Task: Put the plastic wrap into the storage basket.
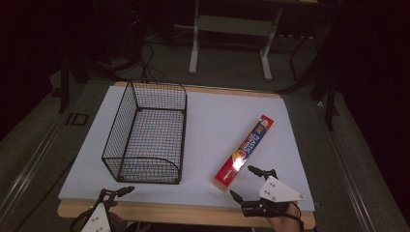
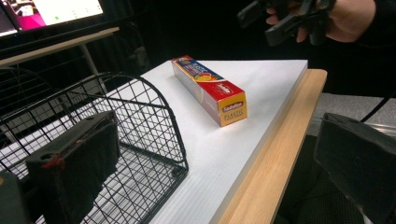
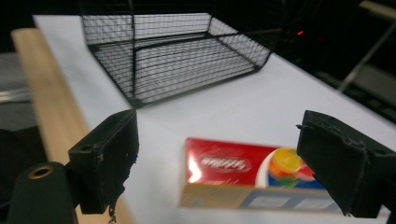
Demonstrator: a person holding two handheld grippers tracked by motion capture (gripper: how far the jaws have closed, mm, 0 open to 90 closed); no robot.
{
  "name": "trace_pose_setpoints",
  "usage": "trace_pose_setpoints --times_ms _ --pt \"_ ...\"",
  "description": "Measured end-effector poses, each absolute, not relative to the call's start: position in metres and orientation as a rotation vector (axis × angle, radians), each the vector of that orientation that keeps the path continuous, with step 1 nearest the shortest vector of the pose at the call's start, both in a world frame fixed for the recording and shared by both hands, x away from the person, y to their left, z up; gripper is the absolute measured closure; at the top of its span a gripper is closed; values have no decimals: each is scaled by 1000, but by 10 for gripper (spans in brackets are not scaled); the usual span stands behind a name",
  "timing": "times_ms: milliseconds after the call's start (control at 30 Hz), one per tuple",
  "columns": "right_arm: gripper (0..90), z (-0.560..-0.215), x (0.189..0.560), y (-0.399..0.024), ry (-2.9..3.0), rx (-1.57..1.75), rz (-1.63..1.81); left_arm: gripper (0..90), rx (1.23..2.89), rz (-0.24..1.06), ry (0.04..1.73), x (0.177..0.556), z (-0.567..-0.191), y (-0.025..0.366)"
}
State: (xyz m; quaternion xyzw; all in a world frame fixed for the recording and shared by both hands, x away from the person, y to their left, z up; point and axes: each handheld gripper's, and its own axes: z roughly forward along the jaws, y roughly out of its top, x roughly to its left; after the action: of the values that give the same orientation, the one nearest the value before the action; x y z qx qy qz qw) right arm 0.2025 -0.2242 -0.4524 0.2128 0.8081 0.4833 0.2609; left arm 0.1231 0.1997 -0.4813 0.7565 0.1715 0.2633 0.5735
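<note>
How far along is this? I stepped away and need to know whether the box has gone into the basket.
Not yet. Done: nothing; the wire basket holds nothing, and the plastic wrap box lies flat on the white board to its right. In hand: the right gripper hovers open at the box's near end, jaws apart on either side, not gripping. The left gripper waits open by the basket. Left: grasp, lift, place.

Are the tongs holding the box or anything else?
No, nothing is held. The right tongs stand open near the box's end without touching it; the left tongs are open too.
</note>
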Motion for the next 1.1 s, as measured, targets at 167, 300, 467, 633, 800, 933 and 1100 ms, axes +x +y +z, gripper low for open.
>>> trace_pose_setpoints --times_ms 167,300,467,633,800,933,1100 --pt "124 -446 217 -216 2155 588 1338 7 1773 619 403 123 -481 200" --pt "117 -441 230 -211 2111 615 1337 7 1773 616 402 123 -481 200" --pt "112 -437 242 -206 2074 654 1304 7 1770 614 404 123 -481 200" --pt "110 -433 249 -199 2029 672 1291 7 1774 611 403 124 -481 200" --pt "110 -426 263 -189 2016 702 1215 7 1774 613 401 123 -481 199" --pt "110 -419 270 -186 1984 796 1196 7 1772 611 403 123 -481 200" --pt "118 -413 285 -185 1965 955 1122 7 1771 609 403 124 -481 200"
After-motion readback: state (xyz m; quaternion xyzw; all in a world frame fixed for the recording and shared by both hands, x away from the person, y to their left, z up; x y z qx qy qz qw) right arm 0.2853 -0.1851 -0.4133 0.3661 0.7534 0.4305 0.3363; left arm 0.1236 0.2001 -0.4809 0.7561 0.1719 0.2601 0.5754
